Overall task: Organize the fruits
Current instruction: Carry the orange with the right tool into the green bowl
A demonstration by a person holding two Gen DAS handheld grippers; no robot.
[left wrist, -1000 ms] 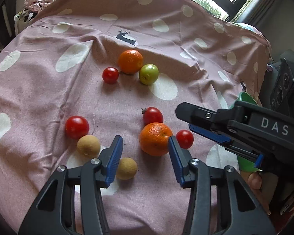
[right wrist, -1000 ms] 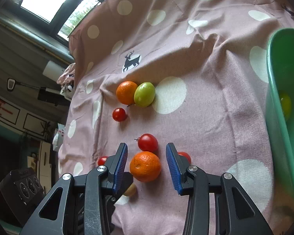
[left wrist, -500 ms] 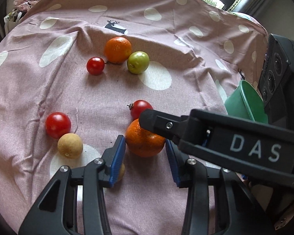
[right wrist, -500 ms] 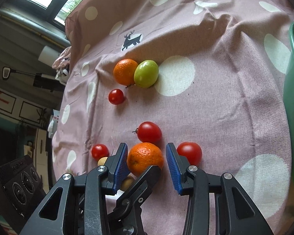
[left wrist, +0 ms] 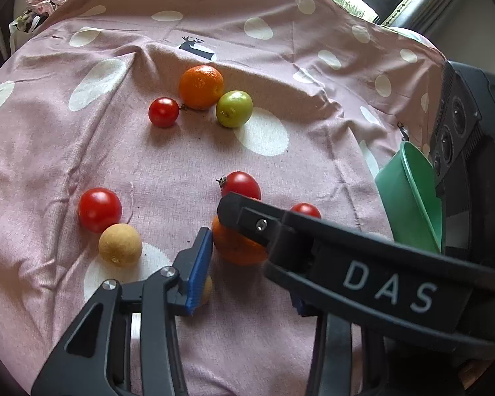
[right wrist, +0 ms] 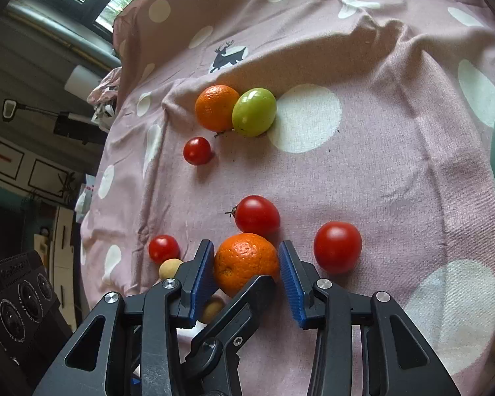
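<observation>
Fruits lie on a pink spotted cloth (left wrist: 280, 76). The near orange (right wrist: 246, 262) sits between the blue pads of my right gripper (right wrist: 246, 272), which is open around it. My left gripper (left wrist: 247, 270) is also open around the same orange (left wrist: 237, 247), its right finger hidden behind the right gripper's arm. Red tomatoes (right wrist: 256, 216) (right wrist: 337, 247) lie just beyond the orange. A second orange (left wrist: 200, 86), a green fruit (left wrist: 234, 108) and a small tomato (left wrist: 163, 111) lie farther back. A green bowl (left wrist: 412, 198) stands at the right.
A red tomato (left wrist: 99, 209) and a tan round fruit (left wrist: 119, 245) lie at the left; another tan fruit (left wrist: 206, 288) is partly behind the left finger. The cloth has raised folds near the far fruits. Dark equipment (left wrist: 468, 125) stands beyond the bowl.
Both grippers have moved forward onto the near orange, and the right gripper's arm now crosses in front of the left wrist view. The right jaws have narrowed around the orange.
</observation>
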